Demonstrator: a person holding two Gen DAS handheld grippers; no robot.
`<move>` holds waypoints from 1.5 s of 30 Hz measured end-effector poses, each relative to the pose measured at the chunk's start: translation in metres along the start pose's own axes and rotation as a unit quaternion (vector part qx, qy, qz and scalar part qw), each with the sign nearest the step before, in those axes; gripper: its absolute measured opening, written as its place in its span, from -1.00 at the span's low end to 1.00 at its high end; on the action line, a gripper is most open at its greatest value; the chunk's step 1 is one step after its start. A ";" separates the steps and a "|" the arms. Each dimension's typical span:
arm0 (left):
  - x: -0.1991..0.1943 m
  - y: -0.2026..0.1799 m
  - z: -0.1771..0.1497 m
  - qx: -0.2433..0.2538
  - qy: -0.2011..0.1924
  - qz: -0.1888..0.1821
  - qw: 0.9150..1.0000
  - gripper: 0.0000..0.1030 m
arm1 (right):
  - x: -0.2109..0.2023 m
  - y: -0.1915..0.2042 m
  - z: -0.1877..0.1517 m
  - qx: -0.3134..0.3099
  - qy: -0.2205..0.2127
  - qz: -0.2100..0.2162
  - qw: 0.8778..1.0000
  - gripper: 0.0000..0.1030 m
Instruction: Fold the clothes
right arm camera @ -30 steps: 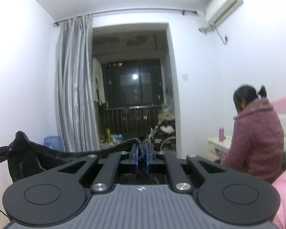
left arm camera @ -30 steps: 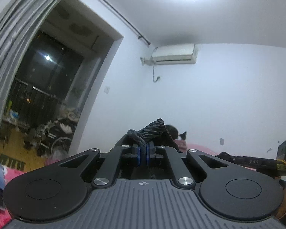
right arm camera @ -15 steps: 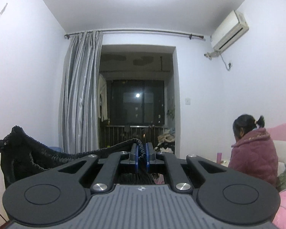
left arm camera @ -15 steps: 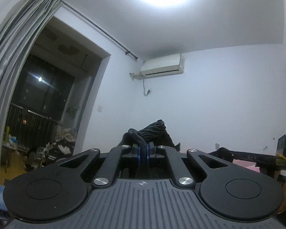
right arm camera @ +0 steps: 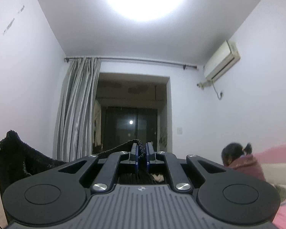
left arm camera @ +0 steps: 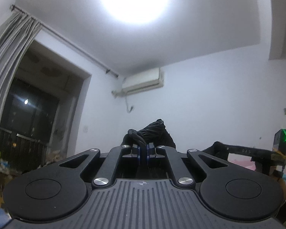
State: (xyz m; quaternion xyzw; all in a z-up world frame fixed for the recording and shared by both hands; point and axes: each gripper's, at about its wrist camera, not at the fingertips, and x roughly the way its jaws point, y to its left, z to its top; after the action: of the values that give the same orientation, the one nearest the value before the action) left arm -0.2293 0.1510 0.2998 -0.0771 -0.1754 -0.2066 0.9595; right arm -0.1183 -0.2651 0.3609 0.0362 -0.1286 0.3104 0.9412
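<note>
Currently my left gripper (left arm camera: pixel 143 149) is clamped on a bunched corner of the black knit (left arm camera: pixel 152 131); my right gripper (right arm camera: pixel 141 152) pinches its edge. Between them, the knit (right arm camera: pixel 19 158) hangs aloft, facing curtain (right arm camera: pixel 76 105) and air conditioner (left arm camera: pixel 143 82).

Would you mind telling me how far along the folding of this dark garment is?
Done: both grippers have picked it up; the left gripper and right gripper are each shut on the black knit garment. In hand: it hangs stretched between them in the air. Left: no fold shows yet, so laying it down and folding both remain.
</note>
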 end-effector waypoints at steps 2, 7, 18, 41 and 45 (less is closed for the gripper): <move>0.001 -0.002 0.006 0.000 -0.011 -0.007 1.000 -0.93 | -0.003 0.002 0.005 -0.005 -0.004 -0.001 1.000 -0.83; 0.019 0.011 0.004 -0.009 -0.010 -0.007 1.000 -0.93 | 0.015 0.003 -0.007 -0.027 0.010 -0.008 1.000 -0.83; 0.109 0.131 -0.158 -0.078 0.211 0.144 0.964 -0.93 | 0.180 -0.013 -0.206 0.002 0.257 0.013 0.966 -0.83; 0.147 0.330 -0.433 -0.261 0.437 0.283 0.813 0.11 | 0.315 -0.112 -0.609 0.390 0.484 -0.003 0.783 0.17; 0.135 0.342 -0.425 -0.314 0.407 0.297 0.805 0.12 | 0.297 -0.142 -0.597 0.442 0.449 -0.012 0.776 0.20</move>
State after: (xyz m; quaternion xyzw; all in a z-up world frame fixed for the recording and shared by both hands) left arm 0.1604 0.3166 -0.0696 -0.3316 0.3367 0.0321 0.8807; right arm 0.3275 -0.1198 -0.1349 0.3063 0.4603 0.3026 0.7763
